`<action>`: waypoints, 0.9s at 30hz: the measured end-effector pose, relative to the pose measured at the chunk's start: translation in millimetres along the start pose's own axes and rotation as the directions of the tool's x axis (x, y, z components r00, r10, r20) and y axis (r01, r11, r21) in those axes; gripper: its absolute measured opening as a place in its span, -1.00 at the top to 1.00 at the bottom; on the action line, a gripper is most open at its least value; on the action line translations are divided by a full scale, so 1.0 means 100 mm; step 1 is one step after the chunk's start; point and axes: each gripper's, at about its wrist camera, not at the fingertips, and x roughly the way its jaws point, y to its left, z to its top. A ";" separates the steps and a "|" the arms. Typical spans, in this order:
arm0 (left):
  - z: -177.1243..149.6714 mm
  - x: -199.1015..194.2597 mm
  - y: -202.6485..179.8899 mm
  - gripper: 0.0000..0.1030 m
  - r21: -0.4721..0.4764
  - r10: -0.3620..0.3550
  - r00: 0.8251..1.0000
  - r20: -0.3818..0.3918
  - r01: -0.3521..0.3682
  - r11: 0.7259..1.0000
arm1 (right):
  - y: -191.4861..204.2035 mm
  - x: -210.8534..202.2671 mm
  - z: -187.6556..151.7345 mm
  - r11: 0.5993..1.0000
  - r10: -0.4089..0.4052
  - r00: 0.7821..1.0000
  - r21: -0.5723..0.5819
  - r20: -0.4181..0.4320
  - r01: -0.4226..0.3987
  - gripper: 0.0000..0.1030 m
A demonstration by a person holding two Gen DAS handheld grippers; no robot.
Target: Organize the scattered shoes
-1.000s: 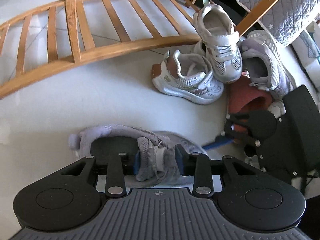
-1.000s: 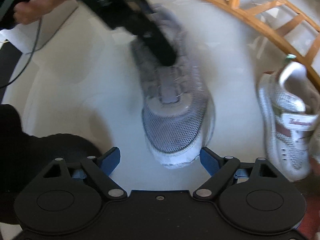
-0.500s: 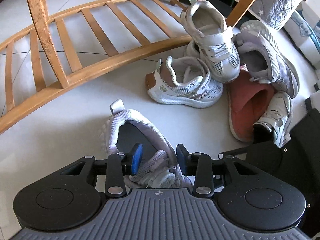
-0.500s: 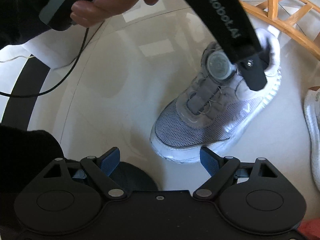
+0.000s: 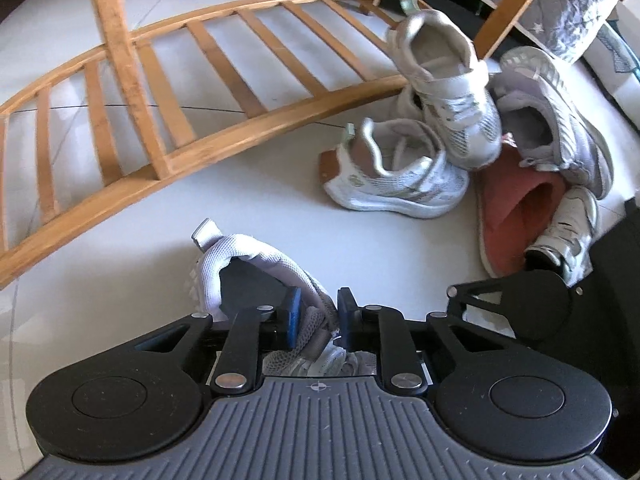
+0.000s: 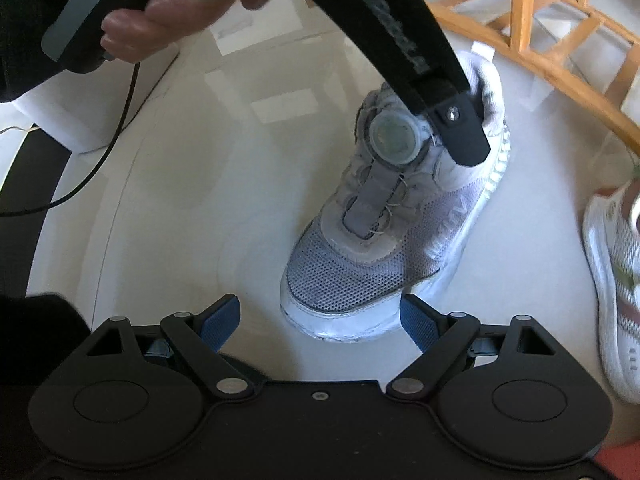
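A grey mesh sneaker (image 6: pixel 380 240) with a round dial lace stands on the pale floor. My left gripper (image 5: pixel 318 312) points steeply down over its heel end, and its jaws are closing, with the right wall of the collar (image 5: pixel 280 264) pinched between the blue pads. In the right wrist view one left finger (image 6: pixel 460 136) reaches into the shoe's opening. My right gripper (image 6: pixel 320 320) is open, low over the floor, with the sneaker's toe just ahead between its fingers, untouched.
A pile of shoes lies to the right: a white sneaker with a brown heel (image 5: pixel 396 176), a second white sneaker (image 5: pixel 448 92), a lilac sneaker (image 5: pixel 560 120), a pink slipper (image 5: pixel 516 216). A curved wooden slatted rack (image 5: pixel 200 80) lies behind. A hand (image 6: pixel 160 20) and cable (image 6: pixel 100 160) are at the left.
The left jaws have narrowed from around the tongue onto the collar's side wall. The grey sneaker has swung round, its heel now toward the wooden rack.
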 end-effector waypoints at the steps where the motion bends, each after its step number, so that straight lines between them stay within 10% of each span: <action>1: 0.00 -0.01 0.01 0.61 0.013 0.011 1.000 -0.001 -0.011 1.000 | 0.01 0.03 0.03 1.000 0.005 1.000 0.001 0.001 -0.005 -0.74; 15: 0.04 -0.09 0.15 0.55 0.044 0.068 0.998 -0.017 -0.067 0.997 | -0.01 0.09 0.18 0.999 0.007 0.999 0.037 0.043 -0.009 -0.79; 27: 0.29 -0.45 -0.29 0.30 0.052 -0.014 0.995 0.099 0.008 0.999 | -0.14 -0.97 -0.43 0.971 -0.236 0.972 0.047 0.005 0.236 -0.85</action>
